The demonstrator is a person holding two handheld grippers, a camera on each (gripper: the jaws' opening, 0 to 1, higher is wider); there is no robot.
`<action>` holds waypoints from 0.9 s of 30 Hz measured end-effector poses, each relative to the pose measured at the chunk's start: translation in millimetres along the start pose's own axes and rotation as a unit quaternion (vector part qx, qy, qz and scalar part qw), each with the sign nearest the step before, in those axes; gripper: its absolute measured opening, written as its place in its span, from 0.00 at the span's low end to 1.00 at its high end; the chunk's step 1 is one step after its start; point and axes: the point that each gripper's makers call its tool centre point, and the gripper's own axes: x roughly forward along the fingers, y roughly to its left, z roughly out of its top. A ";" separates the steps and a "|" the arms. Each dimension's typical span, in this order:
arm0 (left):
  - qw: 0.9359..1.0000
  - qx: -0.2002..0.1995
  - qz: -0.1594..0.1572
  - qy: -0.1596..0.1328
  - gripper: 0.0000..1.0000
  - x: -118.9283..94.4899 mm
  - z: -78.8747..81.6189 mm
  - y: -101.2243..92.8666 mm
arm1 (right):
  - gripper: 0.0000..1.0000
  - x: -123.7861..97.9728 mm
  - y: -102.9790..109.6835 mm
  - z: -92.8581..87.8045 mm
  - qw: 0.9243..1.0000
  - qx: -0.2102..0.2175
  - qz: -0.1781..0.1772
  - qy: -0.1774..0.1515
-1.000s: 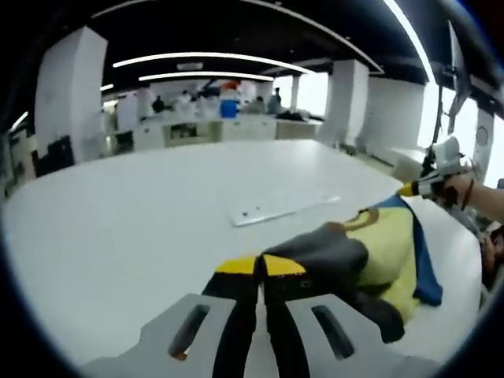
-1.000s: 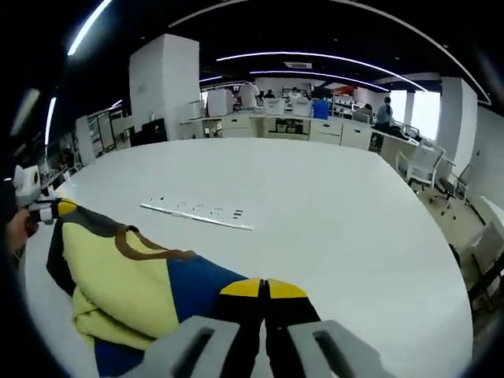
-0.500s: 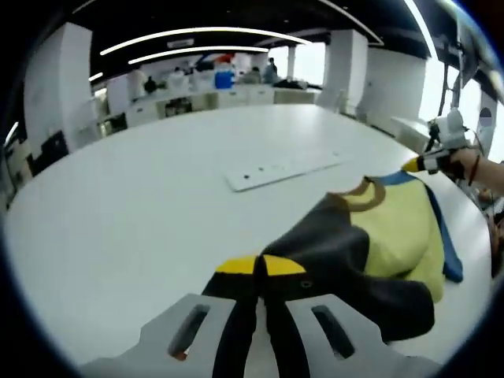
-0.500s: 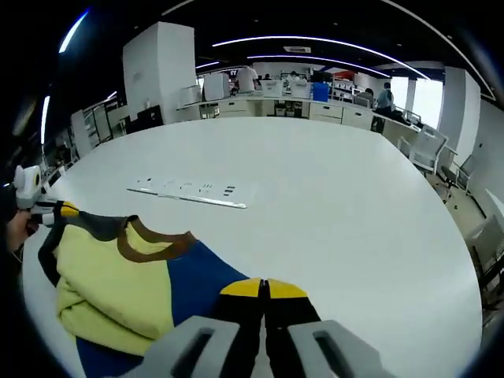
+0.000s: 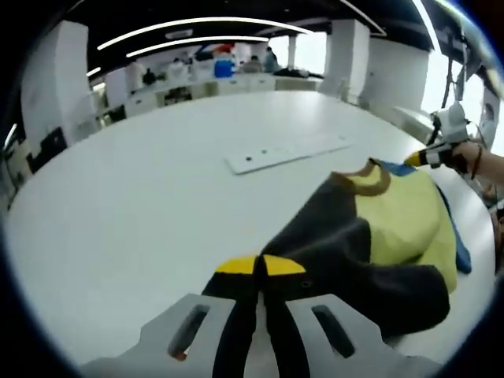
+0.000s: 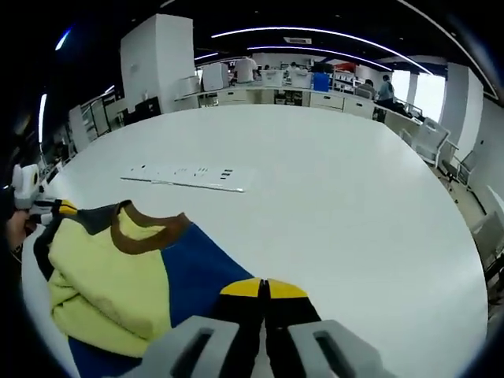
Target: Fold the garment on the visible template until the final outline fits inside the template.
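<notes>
— Where is your garment (image 5: 370, 244)?

— On the white table (image 5: 142, 213). In your left gripper view it spreads from 6 toward 3 o'clock: dark panel, then yellow, a blue edge beyond.

— And your grippers?

— Your left gripper (image 5: 261, 266) has its jaws closed on the dark cloth. Your right gripper (image 6: 264, 289) is pinched on the blue part, though the contact is hard to see. A flat white strip (image 6: 185, 175), perhaps a power strip, lies at 11 o'clock beyond the collar.

No text is legible anywhere.
</notes>
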 end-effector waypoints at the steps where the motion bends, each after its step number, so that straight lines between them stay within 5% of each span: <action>1: 1.000 0.005 0.003 -0.001 0.00 -0.5 0.5 -0.6 | 0.00 0.1 0.9 0.4 1.000 0.014 0.000 -0.001; 6: 1.000 0.008 0.010 -0.019 0.00 -6.4 12.7 -0.7 | 0.01 -7.7 -1.0 14.8 0.999 0.021 -0.014 -0.026; 14: 0.998 -0.029 0.003 -0.053 0.17 -25.7 33.9 -5.7 | 0.35 -24.4 1.2 19.2 0.999 0.029 -0.016 -0.029; 17: 0.998 -0.022 0.009 -0.052 0.17 -35.1 32.8 -7.6 | 0.46 -33.0 8.4 18.1 0.999 0.029 -0.006 -0.027; 27: 0.997 -0.034 -0.008 -0.063 0.39 -64.1 20.5 -21.5 | 0.67 -56.0 30.3 8.7 0.999 0.030 0.018 -0.016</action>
